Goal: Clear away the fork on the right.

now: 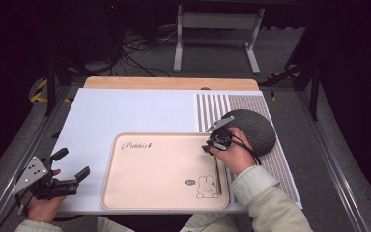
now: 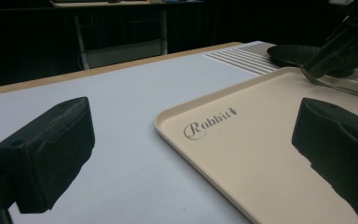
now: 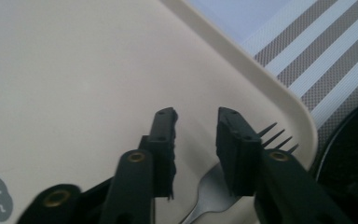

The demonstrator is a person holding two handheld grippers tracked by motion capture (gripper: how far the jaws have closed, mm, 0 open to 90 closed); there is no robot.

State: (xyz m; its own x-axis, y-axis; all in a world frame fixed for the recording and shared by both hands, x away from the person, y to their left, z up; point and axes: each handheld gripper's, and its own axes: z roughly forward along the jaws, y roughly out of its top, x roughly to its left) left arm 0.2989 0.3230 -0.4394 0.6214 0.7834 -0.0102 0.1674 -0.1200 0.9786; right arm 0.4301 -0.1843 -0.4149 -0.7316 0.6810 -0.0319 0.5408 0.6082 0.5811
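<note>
Fork [image 3: 214,193] lies on the beige tray [image 1: 145,193], along the tray's right side in the high view, with its tines pointing toward the tray's far right corner. In the right gripper view it sits in the lower middle of the frame, its neck in the gap between the two black jaws and its tines poking out past the right jaw near the tray's rim.

The right gripper [image 3: 196,140] is released: the jaws stand apart with the fork between them, and neither pad appears to press on the metal.

The risk I see is a snag. The tines are just beside the raised rim, so a careless lift or sideways pull could catch the fork on a jaw and drag it, flip it over the rim onto the striped mat [image 1: 222,104], or knock it against the dark bowl [image 1: 256,128] that sits close by at the right. A hasty pull could also shove the light tray across the white board [image 1: 125,111].

The left gripper [image 1: 70,166] rests at the lower left of the high view, well apart from the tray's contents, its jaws wide with nothing between them.

Much of the fork is hidden. The right hand [image 1: 236,154] covers part of it from above, and the jaws cut off its handle in the close view. Whether the fork touches either pad is hard to tell.
</note>
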